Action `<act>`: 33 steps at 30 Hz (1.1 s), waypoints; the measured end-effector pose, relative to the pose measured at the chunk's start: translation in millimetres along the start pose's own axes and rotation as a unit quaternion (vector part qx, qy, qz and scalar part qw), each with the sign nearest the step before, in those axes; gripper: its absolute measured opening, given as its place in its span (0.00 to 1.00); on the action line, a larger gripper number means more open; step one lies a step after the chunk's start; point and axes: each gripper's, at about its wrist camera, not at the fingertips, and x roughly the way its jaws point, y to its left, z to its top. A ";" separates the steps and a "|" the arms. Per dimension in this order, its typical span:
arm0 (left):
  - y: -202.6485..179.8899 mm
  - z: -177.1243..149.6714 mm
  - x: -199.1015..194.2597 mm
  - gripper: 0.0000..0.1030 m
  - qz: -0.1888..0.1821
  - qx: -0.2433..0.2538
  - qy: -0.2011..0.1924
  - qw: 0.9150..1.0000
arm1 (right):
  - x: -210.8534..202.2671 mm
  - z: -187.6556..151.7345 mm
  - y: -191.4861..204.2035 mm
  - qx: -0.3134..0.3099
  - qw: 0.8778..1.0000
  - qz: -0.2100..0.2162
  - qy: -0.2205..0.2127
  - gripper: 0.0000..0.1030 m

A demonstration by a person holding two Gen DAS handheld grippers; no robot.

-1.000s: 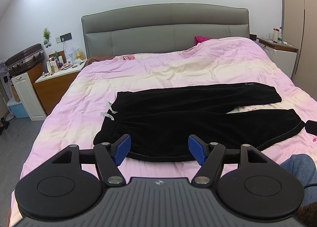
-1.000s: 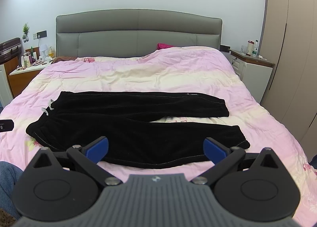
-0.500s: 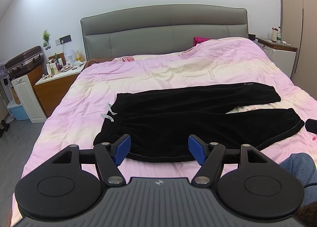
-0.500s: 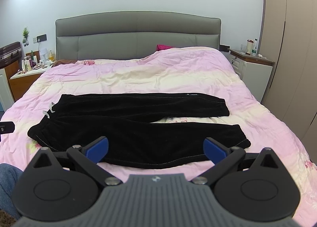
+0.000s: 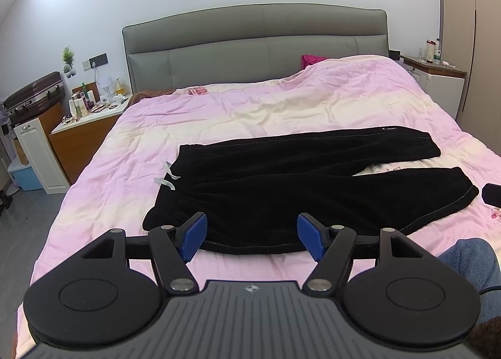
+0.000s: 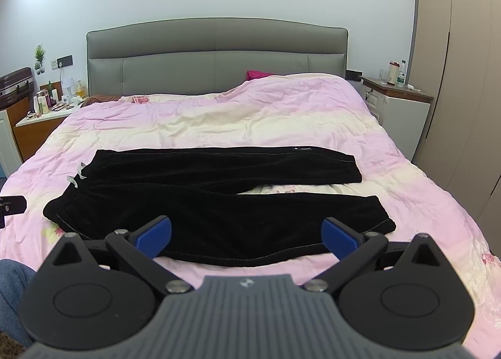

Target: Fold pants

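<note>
- The left gripper stood with its blue-padded fingers spread apart, nothing between them, held above the near edge of the bed and not touching any cloth.
- The right gripper was spread wider, its blue pads far apart and likewise empty, hovering over the near edge of the quilt.
- The black pants lay flat across the pink and cream quilt, waistband toward the left, both legs running to the right.
- The far leg lay straight; the near leg angled away from it, so a wedge of quilt showed between the two cuffs.
- A pale drawstring trailed off the waistband onto the quilt.
- In the left wrist view the near hem of the pants ran just behind the fingertips, close to the waist end.
- In the right wrist view the near leg filled the gap between the pads.
- Only the left view showed the white cabinet and blue bin on the floor.
- Only the right view showed the wardrobe doors in full.
- Each view caught a dark tip of the other gripper at its edge, and blue denim in a lower corner.
- The grey headboard and both nightstands appeared in both views.
</note>
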 end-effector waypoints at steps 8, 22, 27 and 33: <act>-0.7 -4.1 5.9 0.76 -0.005 0.000 0.005 1.000 | 2.1 1.7 1.5 0.004 1.000 -0.008 0.004 0.95; 5.6 -10.5 53.7 0.61 -0.051 0.055 0.046 0.996 | 52.3 -3.1 -17.8 0.021 0.998 -0.019 0.058 0.95; 22.9 0.4 82.3 0.59 -0.059 0.119 0.061 0.989 | 74.4 4.5 -50.5 0.003 1.000 -0.005 0.026 0.95; 39.1 6.4 125.5 0.59 -0.068 0.263 0.077 0.959 | 112.8 42.5 -91.7 -0.075 0.996 0.042 0.020 0.86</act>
